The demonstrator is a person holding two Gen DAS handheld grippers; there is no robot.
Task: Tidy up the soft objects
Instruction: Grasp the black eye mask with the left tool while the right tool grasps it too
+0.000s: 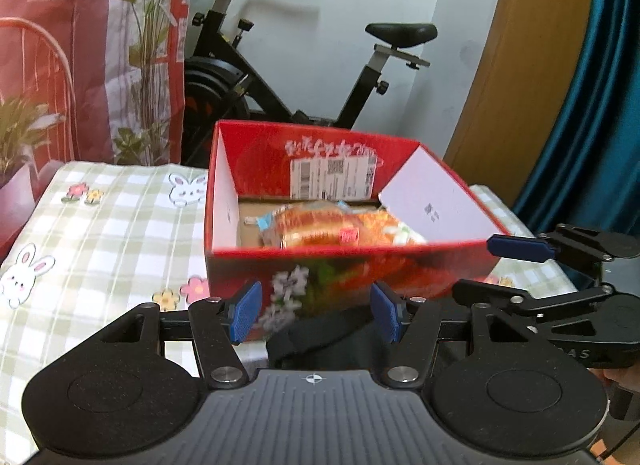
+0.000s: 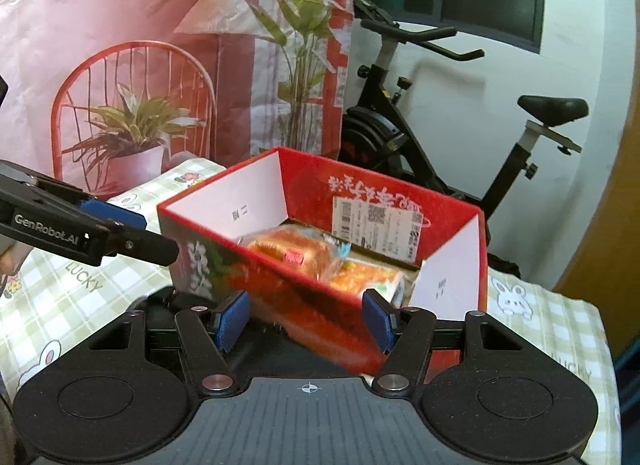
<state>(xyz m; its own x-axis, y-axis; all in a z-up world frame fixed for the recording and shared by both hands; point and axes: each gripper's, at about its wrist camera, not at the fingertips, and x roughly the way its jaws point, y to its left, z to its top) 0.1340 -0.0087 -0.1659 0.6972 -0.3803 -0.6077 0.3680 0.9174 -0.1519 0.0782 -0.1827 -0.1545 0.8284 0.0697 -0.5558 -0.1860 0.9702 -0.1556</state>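
Checked surface (image 1: 100, 225) carrying an open red box (image 1: 344, 265), the landmark. Exercise bike (image 1: 280, 77) behind the box. Inside the box, on its floor: wrapped bread (image 1: 308, 227) beside an orange packet (image 1: 380, 231). Left gripper (image 1: 316, 315) and right gripper (image 2: 304, 319), each at the box's near wall, jaws moderately apart and holding nothing; a dark object lies below them, identity unclear.

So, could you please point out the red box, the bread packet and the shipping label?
red box (image 1: 348, 271): left wrist view, front wall.
bread packet (image 2: 296, 251): right wrist view, top of wrapper.
shipping label (image 1: 334, 177): left wrist view, label's middle.
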